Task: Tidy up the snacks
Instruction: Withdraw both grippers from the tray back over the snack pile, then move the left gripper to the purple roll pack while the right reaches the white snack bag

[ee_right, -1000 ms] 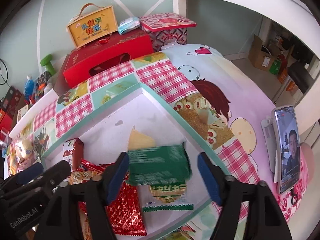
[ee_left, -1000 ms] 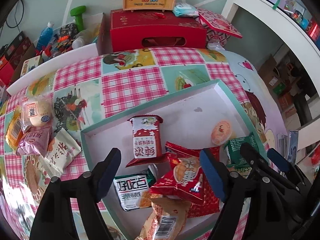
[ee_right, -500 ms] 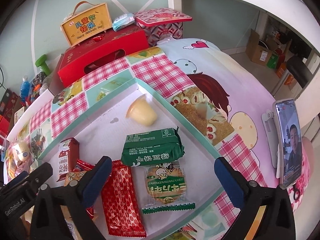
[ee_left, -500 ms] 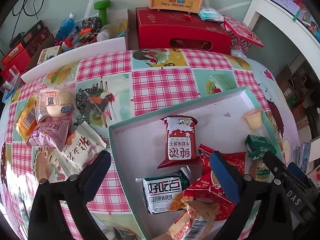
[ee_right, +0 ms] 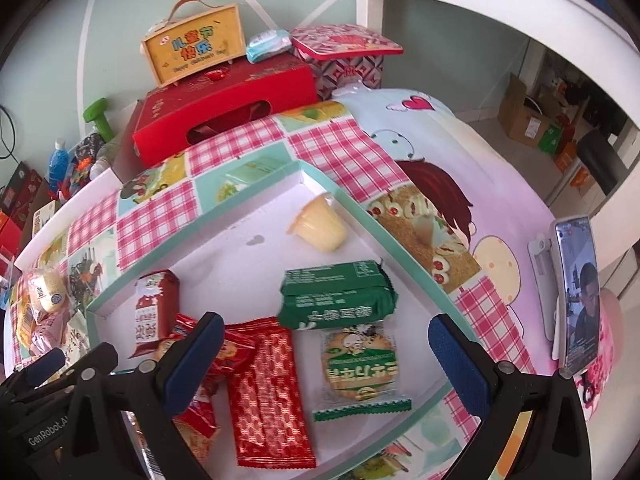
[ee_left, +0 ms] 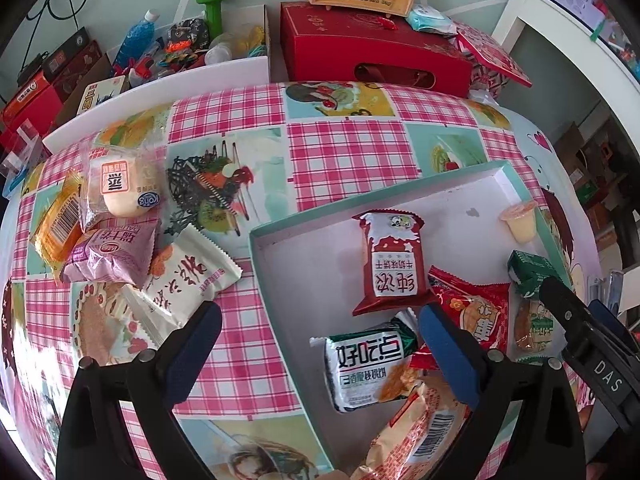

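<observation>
Grippers both spread wide, nothing btwn pads: left gripper (ee_left: 320,344) over the tray's left wall, right gripper (ee_right: 326,354) over shallow white tray w/ teal rim (ee_right: 404,252). Green foil snack pack (ee_right: 338,296) lies inside the tray (beside yellow jelly cup (ee_right: 322,226)). Loose pile incl. purple wrapper (ee_left: 108,256) outside on checked cloth.

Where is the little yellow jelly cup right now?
The jelly cup lies tipped on its side inside the white tray, near its far corner in the right wrist view, just beyond the green packet.
</observation>
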